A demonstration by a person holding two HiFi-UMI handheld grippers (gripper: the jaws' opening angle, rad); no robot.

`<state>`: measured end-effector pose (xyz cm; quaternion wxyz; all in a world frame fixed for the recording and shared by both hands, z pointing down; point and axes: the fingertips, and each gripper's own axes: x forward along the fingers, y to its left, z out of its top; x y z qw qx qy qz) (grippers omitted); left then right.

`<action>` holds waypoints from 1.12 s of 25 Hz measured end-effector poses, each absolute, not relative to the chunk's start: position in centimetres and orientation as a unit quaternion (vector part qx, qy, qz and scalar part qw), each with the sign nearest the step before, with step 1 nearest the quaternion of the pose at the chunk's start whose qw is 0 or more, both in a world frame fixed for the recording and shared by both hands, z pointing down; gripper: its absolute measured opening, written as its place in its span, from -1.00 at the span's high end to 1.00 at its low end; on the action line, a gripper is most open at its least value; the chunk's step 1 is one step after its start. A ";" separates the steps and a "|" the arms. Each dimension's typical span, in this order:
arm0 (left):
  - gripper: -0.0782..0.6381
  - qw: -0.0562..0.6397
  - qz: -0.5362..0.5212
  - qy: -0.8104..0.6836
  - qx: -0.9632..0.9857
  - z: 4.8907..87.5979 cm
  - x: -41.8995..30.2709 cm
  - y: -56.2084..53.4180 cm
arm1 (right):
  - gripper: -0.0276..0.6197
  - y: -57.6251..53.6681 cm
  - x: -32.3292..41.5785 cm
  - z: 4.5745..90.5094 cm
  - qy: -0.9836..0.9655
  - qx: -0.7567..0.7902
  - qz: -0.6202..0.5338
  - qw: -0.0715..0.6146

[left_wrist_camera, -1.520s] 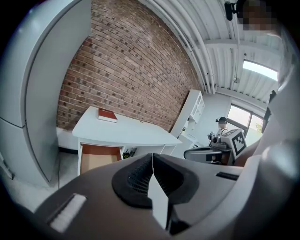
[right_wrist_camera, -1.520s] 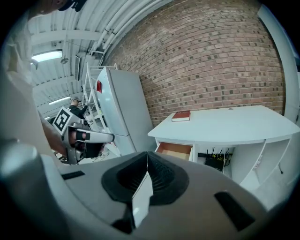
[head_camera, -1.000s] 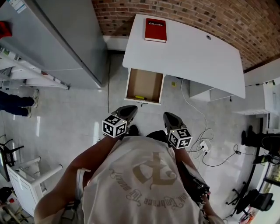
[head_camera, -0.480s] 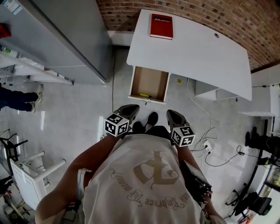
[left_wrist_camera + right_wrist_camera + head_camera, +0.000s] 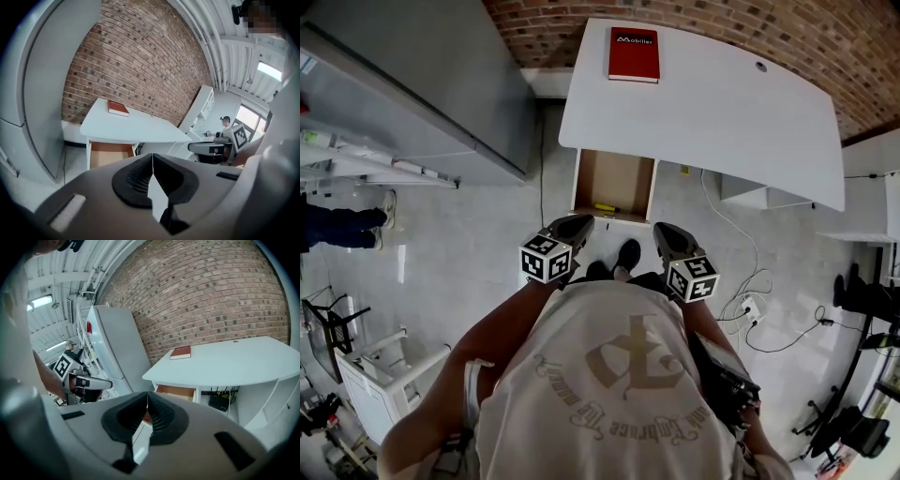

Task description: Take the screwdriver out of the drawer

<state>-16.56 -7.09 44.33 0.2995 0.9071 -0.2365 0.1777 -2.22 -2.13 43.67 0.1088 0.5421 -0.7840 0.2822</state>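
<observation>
Person stands in front of the white table (image 5: 722,103), both grippers held close to the torso, well apart from the work. Left gripper (image 5: 578,225) has its jaws pressed together with nothing between them; right gripper (image 5: 662,232) is the same, closed and empty.

The drawer (image 5: 614,178) under the table is pulled open. The yellow-handled screwdriver (image 5: 603,207) lies crosswise in it, just beside the front wall, left of centre. A red book (image 5: 634,54) sits on the far end of the table and plays no part. Neither gripper view shows the screwdriver; the drawer front likely hides it from that low angle.

Risks, as a judgement:
- Jaws are closed, so a reach without opening first would only poke the tool and push it along the drawer floor.
- The tool sits tight against the front wall, so one jaw may catch on that wall or have no room to get behind the handle.
- A round handle lying flat can roll or slip out of a shallow pinch.
- Leaning in or bumping the front could push the drawer shut.
- Feet are close under the drawer, so a dropped tool would land there.
</observation>
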 end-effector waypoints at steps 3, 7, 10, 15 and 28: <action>0.76 0.295 0.181 -0.235 0.908 44.2 -15.0 -7.9 | 0.89 -3.1 -0.9 43.9 -0.784 0.543 0.283 0.103; 0.76 0.293 0.186 -0.235 0.908 44.2 -13.1 -9.2 | 0.90 -4.6 0.7 44.2 -0.788 0.537 0.286 0.093; 0.76 0.291 0.195 -0.239 0.905 44.4 -12.2 -10.1 | 0.90 -5.8 1.2 44.4 -0.795 0.528 0.288 0.084; 0.76 0.289 0.205 -0.251 0.901 44.7 -10.8 -11.2 | 0.89 -7.4 2.5 45.1 -0.807 0.508 0.291 0.078; 0.76 0.288 0.247 -0.272 0.884 46.3 -10.1 -12.5 | 0.89 -9.0 4.1 46.0 -0.810 0.487 0.325 0.037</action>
